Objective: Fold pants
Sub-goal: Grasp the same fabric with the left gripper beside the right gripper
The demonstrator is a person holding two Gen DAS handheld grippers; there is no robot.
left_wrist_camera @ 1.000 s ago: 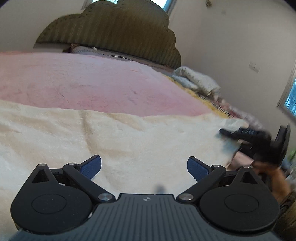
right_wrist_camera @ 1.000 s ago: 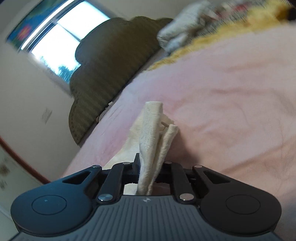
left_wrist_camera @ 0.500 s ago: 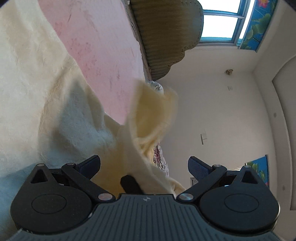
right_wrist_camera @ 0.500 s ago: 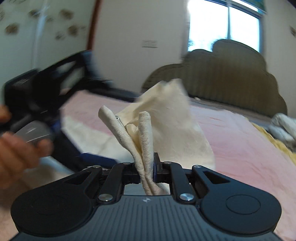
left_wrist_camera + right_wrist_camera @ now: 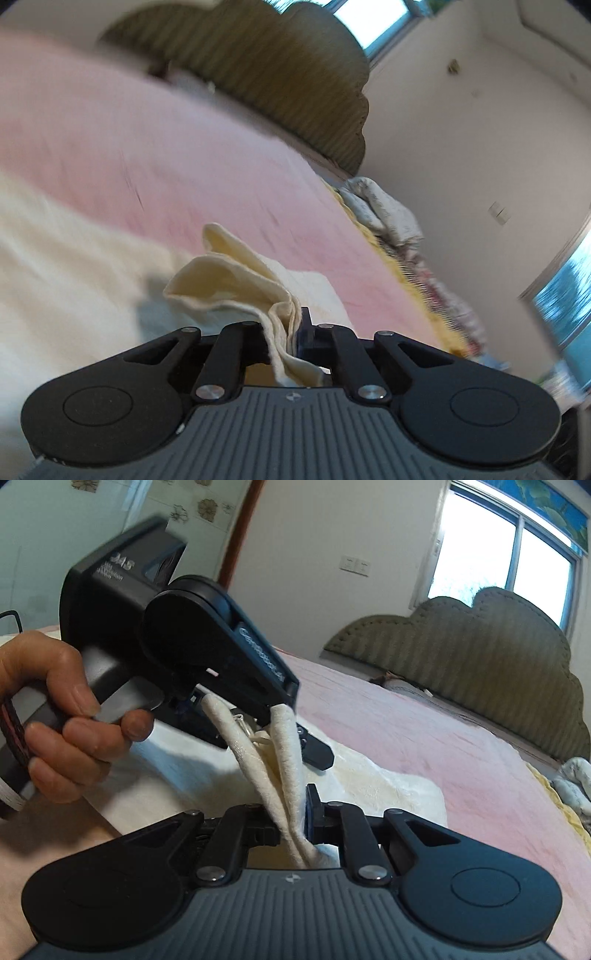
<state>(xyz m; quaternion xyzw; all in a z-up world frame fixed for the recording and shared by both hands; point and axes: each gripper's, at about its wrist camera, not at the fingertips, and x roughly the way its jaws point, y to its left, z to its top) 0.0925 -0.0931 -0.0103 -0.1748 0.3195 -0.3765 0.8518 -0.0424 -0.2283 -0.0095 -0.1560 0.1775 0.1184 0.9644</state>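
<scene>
The cream pants (image 5: 74, 273) lie spread on the pink bed. My left gripper (image 5: 290, 332) is shut on a bunched edge of the pants, which fans out ahead of the jaws. My right gripper (image 5: 301, 823) is shut on another bunched edge of the pants (image 5: 284, 760). In the right wrist view the left gripper (image 5: 243, 716) sits just ahead, held by a hand (image 5: 62, 709), with the cloth strung between the two grippers. Both grips are raised a little above the rest of the pants (image 5: 388, 786).
The pink bedspread (image 5: 184, 155) stretches to a padded olive headboard (image 5: 277, 74) at the far end. A crumpled white blanket (image 5: 384, 210) and patterned bedding lie along the bed's right edge. Walls and windows (image 5: 498, 550) stand beyond.
My left gripper was open over the flat pants and has shut on a bunched edge. My right gripper kept its hold, swung round and now faces the left gripper close up.
</scene>
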